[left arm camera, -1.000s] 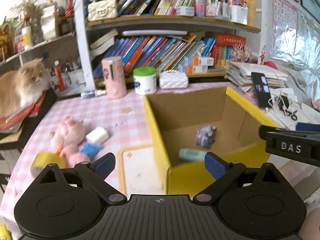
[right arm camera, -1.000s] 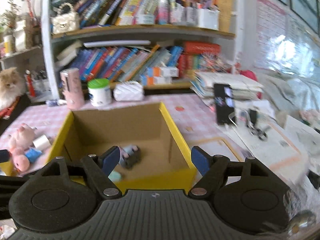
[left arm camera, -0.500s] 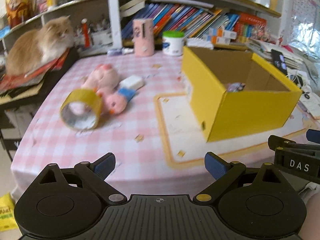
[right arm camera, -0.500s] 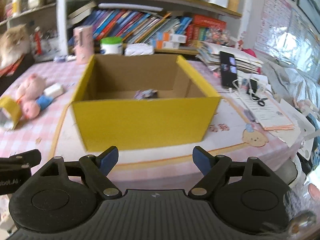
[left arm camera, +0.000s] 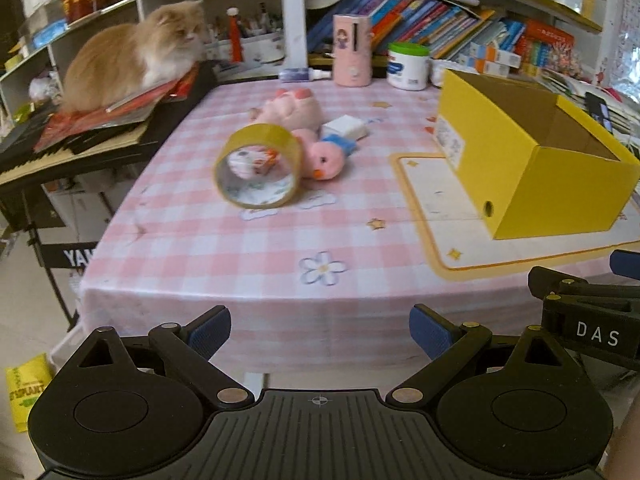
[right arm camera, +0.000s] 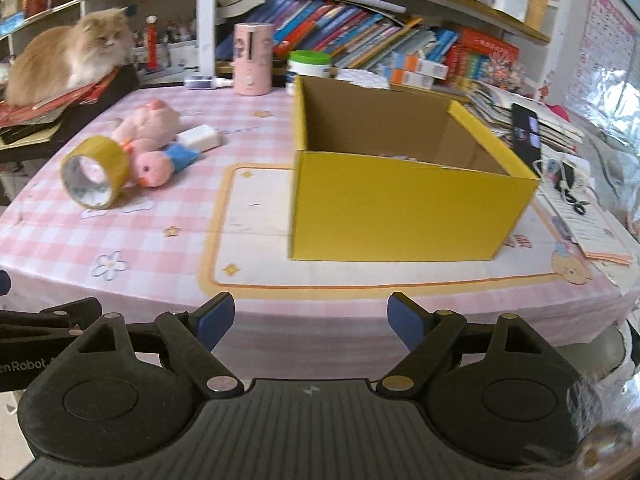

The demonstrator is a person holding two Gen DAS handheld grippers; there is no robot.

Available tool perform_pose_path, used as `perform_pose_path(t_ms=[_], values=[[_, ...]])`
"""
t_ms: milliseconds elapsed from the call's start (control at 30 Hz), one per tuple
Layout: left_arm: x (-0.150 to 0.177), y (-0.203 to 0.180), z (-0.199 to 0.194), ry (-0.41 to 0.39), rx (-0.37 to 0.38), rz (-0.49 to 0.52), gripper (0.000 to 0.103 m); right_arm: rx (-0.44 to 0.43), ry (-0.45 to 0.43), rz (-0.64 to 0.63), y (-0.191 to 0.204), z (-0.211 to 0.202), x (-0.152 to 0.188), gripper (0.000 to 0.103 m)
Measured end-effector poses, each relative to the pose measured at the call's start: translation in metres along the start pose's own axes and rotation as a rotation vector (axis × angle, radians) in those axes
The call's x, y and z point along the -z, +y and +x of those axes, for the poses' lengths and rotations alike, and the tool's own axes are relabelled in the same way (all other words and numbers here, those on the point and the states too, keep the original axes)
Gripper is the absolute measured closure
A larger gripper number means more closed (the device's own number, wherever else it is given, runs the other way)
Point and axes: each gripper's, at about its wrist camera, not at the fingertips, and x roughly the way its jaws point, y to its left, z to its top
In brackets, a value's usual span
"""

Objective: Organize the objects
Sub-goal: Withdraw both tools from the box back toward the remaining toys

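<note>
A yellow cardboard box (left arm camera: 528, 184) (right arm camera: 404, 208) stands open on the pink checked table; its contents are hidden from here. Left of it lie a roll of brown tape (left arm camera: 258, 166) (right arm camera: 96, 172), a pink plush toy (left arm camera: 308, 128) (right arm camera: 154, 140) and a small white block (left arm camera: 346, 127) (right arm camera: 200, 137). My left gripper (left arm camera: 319, 332) is open and empty, off the table's near edge. My right gripper (right arm camera: 310, 320) is open and empty, also before the near edge, in front of the box.
A cat (left arm camera: 132, 56) lies on books over a keyboard at the left. A pink canister (left arm camera: 352, 50) and a green-lidded jar (left arm camera: 408, 65) stand at the back by bookshelves. Papers, a phone (right arm camera: 526, 128) and scissors lie right of the box.
Both grippers have pulled back and down from over the box to beyond the table's near edge. Both stay open. The objects have not moved.
</note>
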Motion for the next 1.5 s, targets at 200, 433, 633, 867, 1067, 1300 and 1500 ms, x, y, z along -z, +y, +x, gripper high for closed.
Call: perform_pose_path(t_ms=[200, 433, 633, 867, 1067, 1300, 1500], values=[[0.003, 0.025, -0.008, -0.019, -0.031, -0.025, 0.006, -0.044, -0.018, -0.032, 0.026, -0.004, -0.003, 0.018], [0.007, 0.045, -0.014, -0.033, -0.046, -0.039, 0.006, -0.081, -0.042, -0.058, 0.05, -0.011, -0.007, 0.018], [0.008, 0.059, -0.016, -0.037, -0.059, -0.065, 0.006, -0.102, -0.044, -0.073, 0.064, -0.015, -0.008, 0.018], [0.007, 0.06, -0.009, -0.027, -0.051, -0.081, 0.006, -0.108, -0.049, -0.087, 0.069, -0.015, -0.01, 0.018], [0.0, 0.061, 0.002, -0.018, -0.057, -0.072, 0.006, -0.125, -0.044, -0.076, 0.068, -0.002, -0.018, 0.02], [-0.02, 0.068, 0.024, -0.004, -0.072, -0.108, 0.006, -0.185, -0.029, -0.089, 0.074, 0.025, -0.041, 0.021], [-0.042, 0.065, 0.053, 0.016, -0.051, -0.124, 0.006, -0.213, -0.041, -0.085, 0.073, 0.051, -0.068, 0.022]])
